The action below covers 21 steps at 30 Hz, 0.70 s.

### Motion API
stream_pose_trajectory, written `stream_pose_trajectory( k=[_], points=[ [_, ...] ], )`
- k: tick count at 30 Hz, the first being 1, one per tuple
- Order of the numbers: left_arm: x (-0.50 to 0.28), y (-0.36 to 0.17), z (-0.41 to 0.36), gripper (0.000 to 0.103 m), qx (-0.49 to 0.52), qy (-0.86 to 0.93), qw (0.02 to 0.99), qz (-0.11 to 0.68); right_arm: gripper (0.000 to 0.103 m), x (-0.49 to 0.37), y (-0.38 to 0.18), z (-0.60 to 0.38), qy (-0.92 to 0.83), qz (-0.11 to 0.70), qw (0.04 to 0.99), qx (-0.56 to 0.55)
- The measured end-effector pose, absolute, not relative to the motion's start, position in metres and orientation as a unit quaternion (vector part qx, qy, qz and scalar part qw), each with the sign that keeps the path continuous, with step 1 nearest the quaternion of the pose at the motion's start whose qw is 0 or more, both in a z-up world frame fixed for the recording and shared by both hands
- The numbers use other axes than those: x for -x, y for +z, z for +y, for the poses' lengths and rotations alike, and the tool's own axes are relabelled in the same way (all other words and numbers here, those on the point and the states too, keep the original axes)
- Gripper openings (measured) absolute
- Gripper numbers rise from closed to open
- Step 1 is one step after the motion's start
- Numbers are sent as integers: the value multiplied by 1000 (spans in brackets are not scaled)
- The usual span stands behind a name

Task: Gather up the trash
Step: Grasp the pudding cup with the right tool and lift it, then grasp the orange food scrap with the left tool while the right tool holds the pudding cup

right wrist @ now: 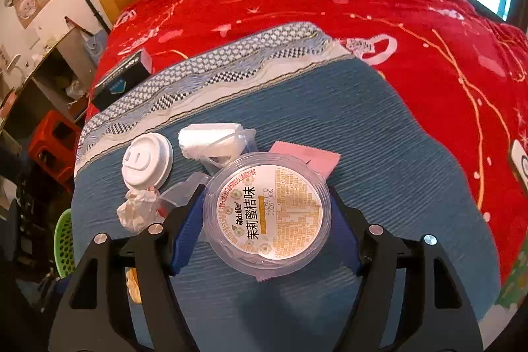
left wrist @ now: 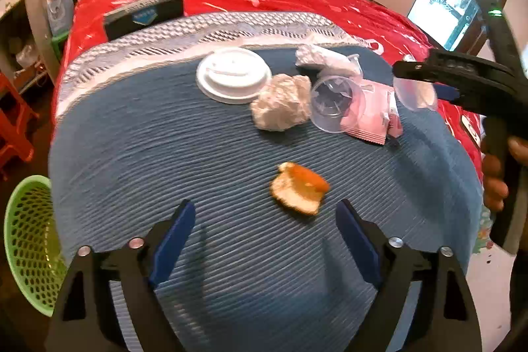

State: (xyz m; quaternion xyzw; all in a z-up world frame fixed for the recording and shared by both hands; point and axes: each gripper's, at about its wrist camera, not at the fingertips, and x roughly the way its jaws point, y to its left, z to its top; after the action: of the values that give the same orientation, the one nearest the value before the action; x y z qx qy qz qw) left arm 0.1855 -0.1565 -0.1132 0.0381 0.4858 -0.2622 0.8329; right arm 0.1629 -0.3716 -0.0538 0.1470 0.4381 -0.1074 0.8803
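Clamped between the blue pads point(right wrist: 184, 236) of the right gripper point(right wrist: 264, 233) is a clear jelly cup point(right wrist: 267, 213), held by its round wall with the printed lid facing the lens and lifted above the blue mat point(right wrist: 396, 154). Such a smooth, thin wall can flex or slide, so the cup may be dropped if the squeeze is eased before the green basket point(left wrist: 29, 240), well apart at the mat's left edge, is reached. By the left gripper point(left wrist: 264, 240) nothing is held; its fingers are spread wide, with an orange peel point(left wrist: 298, 188) lying just ahead between them. Beyond it a crumpled tissue point(left wrist: 282, 103), a white lid point(left wrist: 232, 75), a second clear cup point(left wrist: 333, 104) and a pink wrapper point(left wrist: 369, 121) are crowded together, touching, so neighbours could be dragged along when one is gripped
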Motion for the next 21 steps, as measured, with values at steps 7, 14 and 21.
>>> stream_pose_trajectory(
  k=[7, 14, 21],
  points=[
    [-195, -124, -189, 73, -45, -263, 823, 502, 70, -147, -48, -374, -95, 426, 887, -149],
    [-198, -137, -207, 54, -80, -235, 826, 506, 70, -136, -47, -367, -88, 423, 892, -131],
    [-188, -128, -201, 26, -77, -239, 838, 484, 70, -122, -47, -357, -80, 419, 896, -123]
  ],
)
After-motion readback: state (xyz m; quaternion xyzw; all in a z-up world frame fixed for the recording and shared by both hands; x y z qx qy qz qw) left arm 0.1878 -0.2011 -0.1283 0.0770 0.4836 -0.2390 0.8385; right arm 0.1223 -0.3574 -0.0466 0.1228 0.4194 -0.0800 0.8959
